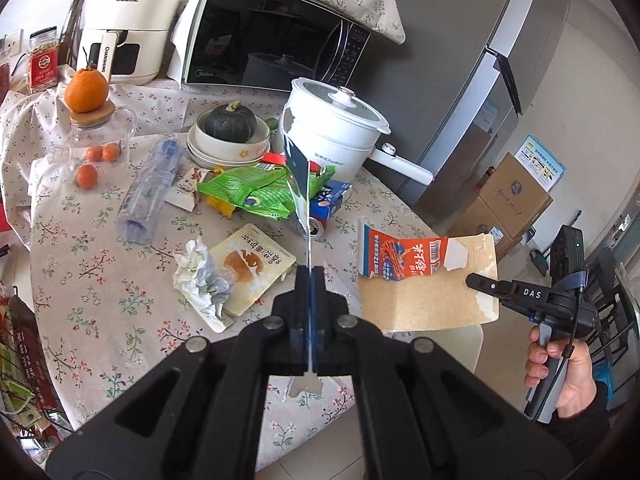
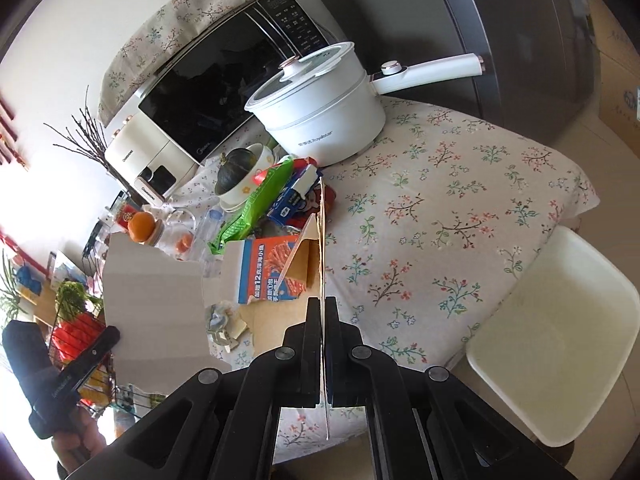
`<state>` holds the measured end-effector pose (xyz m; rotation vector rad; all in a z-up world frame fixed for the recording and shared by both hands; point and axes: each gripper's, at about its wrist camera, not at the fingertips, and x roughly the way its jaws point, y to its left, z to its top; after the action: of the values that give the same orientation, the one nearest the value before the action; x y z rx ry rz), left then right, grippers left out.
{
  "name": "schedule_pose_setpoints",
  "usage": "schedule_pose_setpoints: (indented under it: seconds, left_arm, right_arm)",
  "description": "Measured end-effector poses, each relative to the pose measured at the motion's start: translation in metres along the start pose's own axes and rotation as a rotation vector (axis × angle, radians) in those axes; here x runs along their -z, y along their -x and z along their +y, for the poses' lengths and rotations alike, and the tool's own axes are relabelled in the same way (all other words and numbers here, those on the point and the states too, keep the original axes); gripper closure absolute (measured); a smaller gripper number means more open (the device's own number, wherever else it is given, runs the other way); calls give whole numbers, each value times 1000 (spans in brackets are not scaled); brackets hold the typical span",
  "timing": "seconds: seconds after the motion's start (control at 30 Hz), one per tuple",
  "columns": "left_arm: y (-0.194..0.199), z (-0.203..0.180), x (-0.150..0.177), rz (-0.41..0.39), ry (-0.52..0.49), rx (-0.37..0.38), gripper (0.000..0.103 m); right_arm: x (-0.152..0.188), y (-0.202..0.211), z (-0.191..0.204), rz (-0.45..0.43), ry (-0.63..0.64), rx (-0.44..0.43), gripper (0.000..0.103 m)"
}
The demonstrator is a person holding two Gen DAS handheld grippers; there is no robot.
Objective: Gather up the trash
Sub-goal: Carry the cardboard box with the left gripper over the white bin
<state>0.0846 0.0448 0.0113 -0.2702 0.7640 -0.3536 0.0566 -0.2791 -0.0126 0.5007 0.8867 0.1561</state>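
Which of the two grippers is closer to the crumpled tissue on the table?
Left. The left gripper, shut on a thin card scrap, hangs just beside the crumpled tissue; the right gripper, pinching the torn orange box, sits farther off by the table's edge.

A table with a floral cloth [image 1: 100, 264] carries a black-fronted microwave [image 1: 272, 40] under a matching floral cover, with a white air fryer [image 1: 128, 20] beside it. In front of the microwave stands a white electric pot [image 1: 336, 132] with a glass lid (handle pointing towards the grey refrigerator [image 1: 452, 60]). A dark green squash [image 1: 231, 122] sits in stacked bowls. An orange [image 1: 86, 90] rests on a glass jug's wooden lid. Cardboard boxes [image 1: 508, 204] stand on the floor. A white chair seat [image 2: 556, 344] adjoins the table.
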Motion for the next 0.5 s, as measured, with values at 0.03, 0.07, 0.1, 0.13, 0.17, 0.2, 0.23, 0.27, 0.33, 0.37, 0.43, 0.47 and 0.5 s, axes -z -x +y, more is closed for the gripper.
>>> schedule_pose_setpoints:
  seconds: [0.03, 0.07, 0.1, 0.13, 0.17, 0.2, 0.23, 0.27, 0.33, 0.37, 0.43, 0.47, 0.5]
  left_arm:
    - [-3, -4, 0, 3, -7, 7, 103]
    - [-6, -9, 0, 8, -14, 14, 103]
    - [-9, -14, 1, 14, -21, 22, 103]
    - [-12, -19, 2, 20, -28, 31, 103]
    - [-15, -24, 2, 27, -35, 40, 103]
    - [-19, -30, 3, 34, -43, 49, 103]
    - [-23, -36, 4, 41, -51, 58, 103]
    - [-27, -42, 6, 49, -59, 68, 103]
    - [-34, -54, 10, 67, -75, 90, 103]
    - [-38, -61, 11, 77, -84, 100, 103]
    - [-47, -73, 16, 98, -103, 122, 103]
    - [-51, -79, 19, 112, -112, 134, 103]
    - [-56, -85, 23, 127, -120, 144, 103]
  right_arm:
    - [0, 5, -9, -8, -8, 16, 101]
    - [-1, 10, -17, -15, -17, 34, 101]
    - [0, 17, -28, -23, -24, 55, 101]
    - [1, 23, -37, -32, -29, 77, 101]
    - [2, 29, -47, -40, -33, 100, 101]
    - [3, 35, -57, -47, -40, 122, 101]
    - [4, 41, -68, -52, -51, 145, 101]
    - [5, 47, -79, -57, -63, 166, 101]
    - [8, 60, -102, -68, -85, 216, 101]
    - [10, 66, -112, -72, -93, 243, 101]
    - [14, 75, -132, -73, -110, 292, 101]
    - [16, 79, -141, -72, -116, 316, 101]
    - [19, 82, -149, -69, -123, 341, 101]
